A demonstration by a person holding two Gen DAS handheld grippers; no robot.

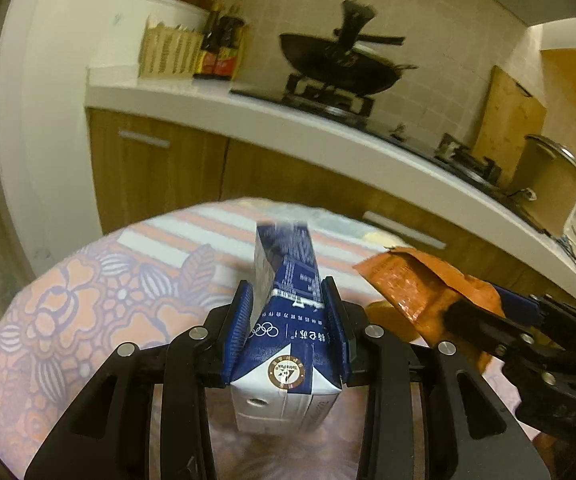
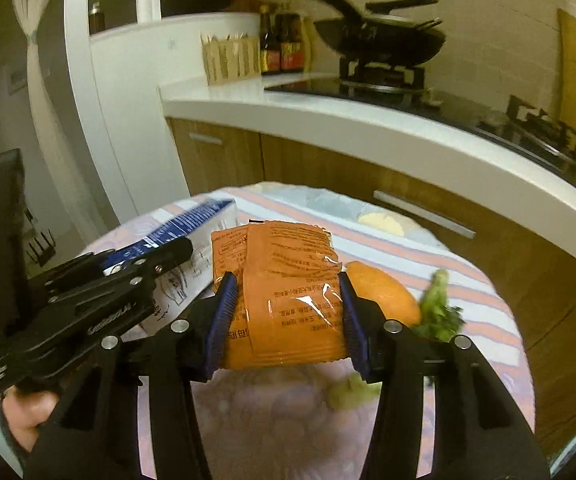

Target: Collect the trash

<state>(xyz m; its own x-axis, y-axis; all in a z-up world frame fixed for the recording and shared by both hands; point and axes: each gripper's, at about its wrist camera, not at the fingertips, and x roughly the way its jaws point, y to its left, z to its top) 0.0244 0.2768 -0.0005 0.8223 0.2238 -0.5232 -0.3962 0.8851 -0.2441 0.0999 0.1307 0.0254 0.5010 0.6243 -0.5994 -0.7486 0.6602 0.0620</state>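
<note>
We hold both pieces of trash lifted above the table (image 2: 487, 280) for carrying off: left gripper (image 1: 288, 320) clamped on the milk carton (image 1: 288, 344), right gripper (image 2: 284, 312) squeezing the orange packet (image 2: 284, 280) at its three o'clock.

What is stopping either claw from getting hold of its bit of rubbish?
Nothing visible. The left gripper is clamped on the carton and the right gripper has the orange packet between its fingers. No bin is in view.
</note>
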